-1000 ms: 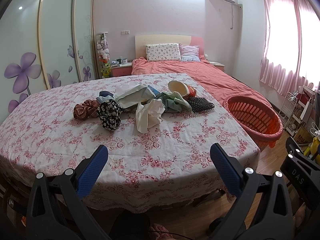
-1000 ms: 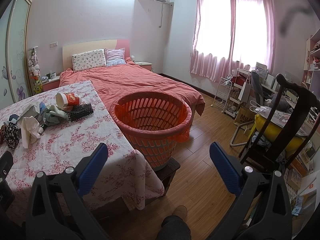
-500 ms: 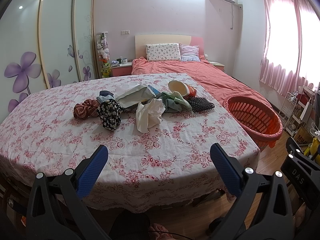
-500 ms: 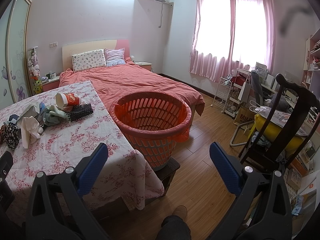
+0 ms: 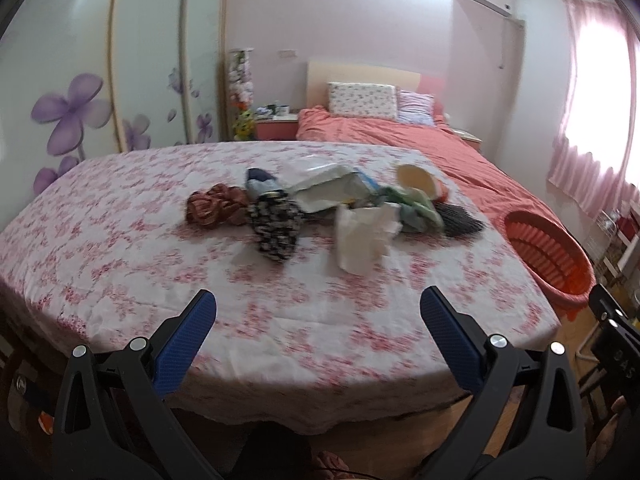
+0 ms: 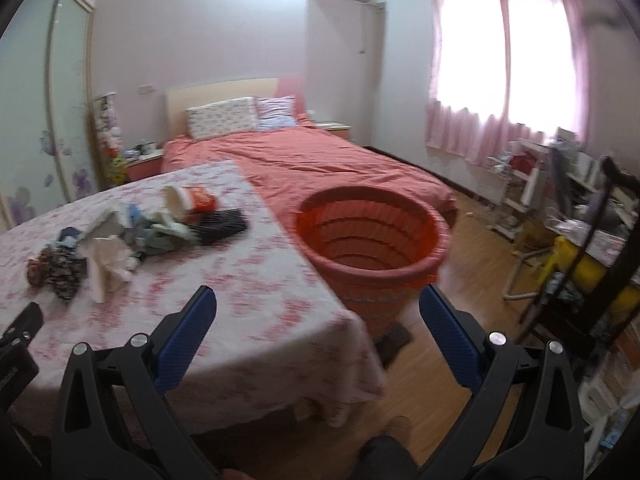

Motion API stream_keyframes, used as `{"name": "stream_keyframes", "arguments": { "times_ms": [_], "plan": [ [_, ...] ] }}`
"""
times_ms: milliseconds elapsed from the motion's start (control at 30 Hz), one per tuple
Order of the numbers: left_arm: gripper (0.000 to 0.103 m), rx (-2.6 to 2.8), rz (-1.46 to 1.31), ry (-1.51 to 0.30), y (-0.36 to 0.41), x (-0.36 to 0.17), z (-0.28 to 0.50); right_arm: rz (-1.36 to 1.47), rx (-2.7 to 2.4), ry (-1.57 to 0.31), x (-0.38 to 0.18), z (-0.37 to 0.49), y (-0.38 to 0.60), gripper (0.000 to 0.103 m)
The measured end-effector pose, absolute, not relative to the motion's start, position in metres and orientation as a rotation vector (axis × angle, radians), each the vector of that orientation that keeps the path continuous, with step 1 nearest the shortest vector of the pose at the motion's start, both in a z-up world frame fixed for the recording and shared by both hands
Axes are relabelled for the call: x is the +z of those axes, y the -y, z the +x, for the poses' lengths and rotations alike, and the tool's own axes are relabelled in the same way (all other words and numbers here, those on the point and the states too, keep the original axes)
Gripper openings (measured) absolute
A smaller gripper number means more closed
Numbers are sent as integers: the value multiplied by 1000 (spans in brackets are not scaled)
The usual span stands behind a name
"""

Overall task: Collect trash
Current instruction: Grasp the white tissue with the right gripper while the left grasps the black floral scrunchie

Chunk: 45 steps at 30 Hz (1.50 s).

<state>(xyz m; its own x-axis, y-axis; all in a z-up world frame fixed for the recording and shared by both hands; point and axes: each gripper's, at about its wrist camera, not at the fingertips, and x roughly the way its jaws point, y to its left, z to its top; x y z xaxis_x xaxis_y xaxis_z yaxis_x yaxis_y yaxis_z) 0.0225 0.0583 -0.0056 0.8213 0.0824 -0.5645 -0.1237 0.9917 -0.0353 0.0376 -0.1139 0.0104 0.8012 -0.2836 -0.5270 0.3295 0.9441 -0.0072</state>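
Note:
A pile of trash lies mid-table on the floral tablecloth [image 5: 120,272]: crumpled white paper [image 5: 362,236], a black-and-white patterned wad [image 5: 276,226], a reddish-brown wad [image 5: 214,208], a white wrapper [image 5: 332,190], a paper cup [image 5: 418,182] and a black mesh piece [image 5: 460,220]. The pile also shows in the right wrist view, with the white paper [image 6: 106,266] and the cup [image 6: 190,200]. An orange basket [image 6: 372,248] stands on the floor right of the table. My left gripper [image 5: 318,312] is open and empty over the table's near edge. My right gripper [image 6: 318,312] is open and empty near the table corner, beside the basket.
A bed with a red cover [image 6: 320,164] lies behind the table. A dark chair [image 6: 600,248] and cluttered shelves [image 6: 520,176] stand at the right on the wood floor. A wardrobe with sliding flower doors [image 5: 80,100] lines the left wall.
Both grippers have moved forward and tilted; the trash pile and the basket look closer. Both stay open and empty.

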Motion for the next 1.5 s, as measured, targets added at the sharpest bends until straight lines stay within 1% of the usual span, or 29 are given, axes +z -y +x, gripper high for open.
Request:
{"name": "stream_keyframes", "arguments": {
  "times_ms": [133,300,433,600,800,833,933,1000,1033,1067,1100,1233,1500],
  "plan": [
    [101,153,-116,-610,-88,-8,34,121,-212,-565,11,61,90,97],
    [101,166,-148,-604,-116,-9,43,130,-80,-582,11,96,53,91],
    [101,194,-156,-601,-134,-8,50,144,17,-594,9,124,23,91],
    [101,225,-167,-616,-153,-14,59,169,72,-654,-3,162,-2,90],
    [101,207,-190,-629,-169,-19,65,152,111,-726,-25,191,-23,83],
    [101,204,-193,-631,-170,-20,65,144,112,-738,-29,196,-26,81],
    [101,181,-213,-636,-175,-23,68,125,115,-774,-41,207,-33,70],
    [101,168,-221,-640,-175,-24,70,119,125,-794,-47,211,-35,55],
    [101,166,-222,-640,-175,-25,72,119,131,-803,-50,213,-36,51],
    [101,164,-221,-640,-176,-25,73,127,147,-810,-53,213,-36,43],
    [101,163,-219,-641,-176,-26,74,131,153,-811,-53,213,-36,38],
    [101,151,-218,-649,-173,-26,80,134,166,-797,-50,206,-32,34],
    [101,73,-238,-666,-155,-25,105,127,121,-741,-33,181,-1,33]
  ]
}}
